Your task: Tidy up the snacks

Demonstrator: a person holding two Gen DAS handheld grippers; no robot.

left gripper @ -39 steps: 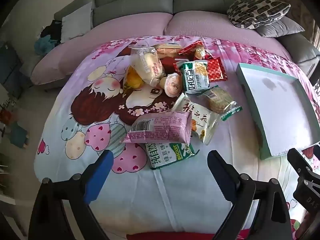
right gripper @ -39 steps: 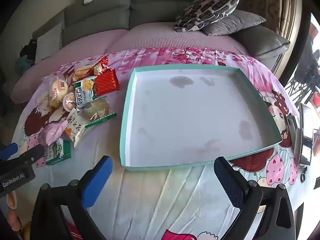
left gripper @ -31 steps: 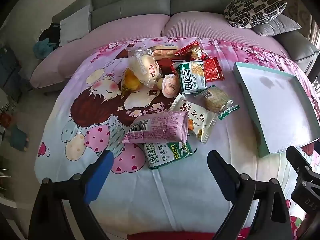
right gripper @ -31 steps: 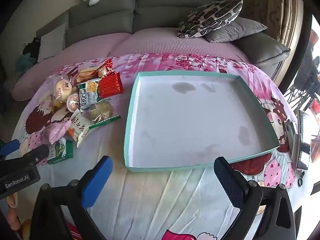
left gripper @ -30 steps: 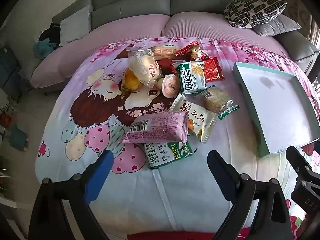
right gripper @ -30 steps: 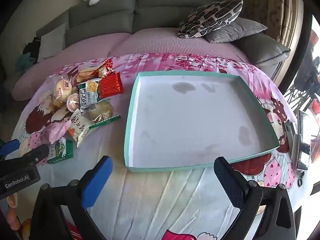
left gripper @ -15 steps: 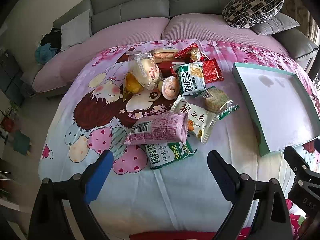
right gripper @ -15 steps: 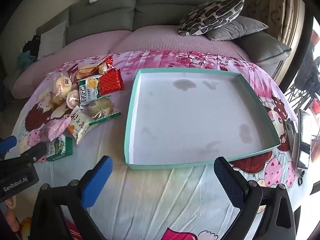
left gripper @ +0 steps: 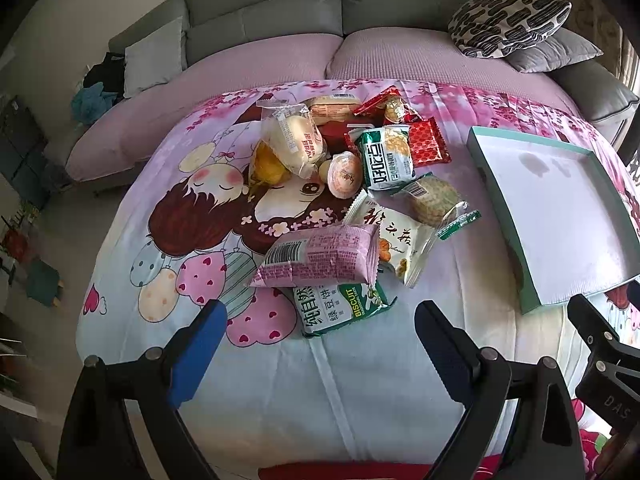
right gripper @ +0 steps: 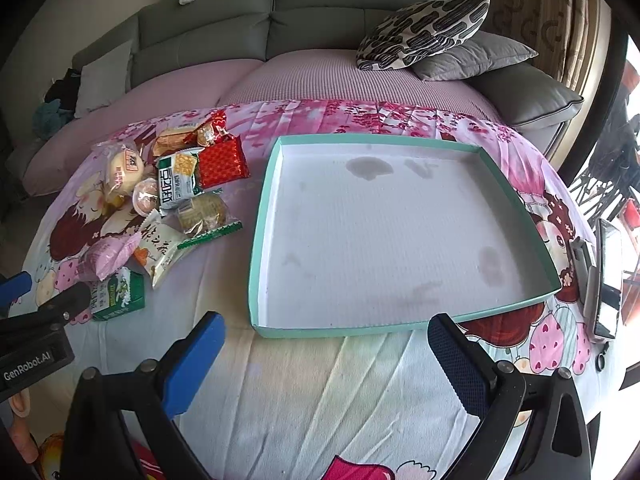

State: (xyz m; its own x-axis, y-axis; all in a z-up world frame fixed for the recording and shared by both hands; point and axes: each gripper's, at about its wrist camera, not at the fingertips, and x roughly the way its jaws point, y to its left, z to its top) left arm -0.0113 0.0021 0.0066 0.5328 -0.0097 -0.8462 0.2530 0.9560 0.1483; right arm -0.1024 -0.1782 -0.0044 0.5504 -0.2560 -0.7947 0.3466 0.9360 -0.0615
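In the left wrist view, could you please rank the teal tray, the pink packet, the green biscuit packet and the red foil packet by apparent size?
1. teal tray, clearly largest, though partly cut off by the frame
2. pink packet
3. green biscuit packet, partly hidden under the pink one, so this order is unsure
4. red foil packet, farther away, so likely understated

Both views are evenly lit by soft daylight. The strongest light is seen beyond the tray [right gripper: 516, 204], at the right edge of the right wrist view, where a window area is blown out to white. A mild sheen is noted on the red foil packet [left gripper: 427, 143] left of the tray. Shadows are faint and short. Heavy barrel distortion is seen; the sofa [right gripper: 320, 8] behind the tray is bowed, and corners are vignetted black. Focus is sharp centrally, softened toward the rims.
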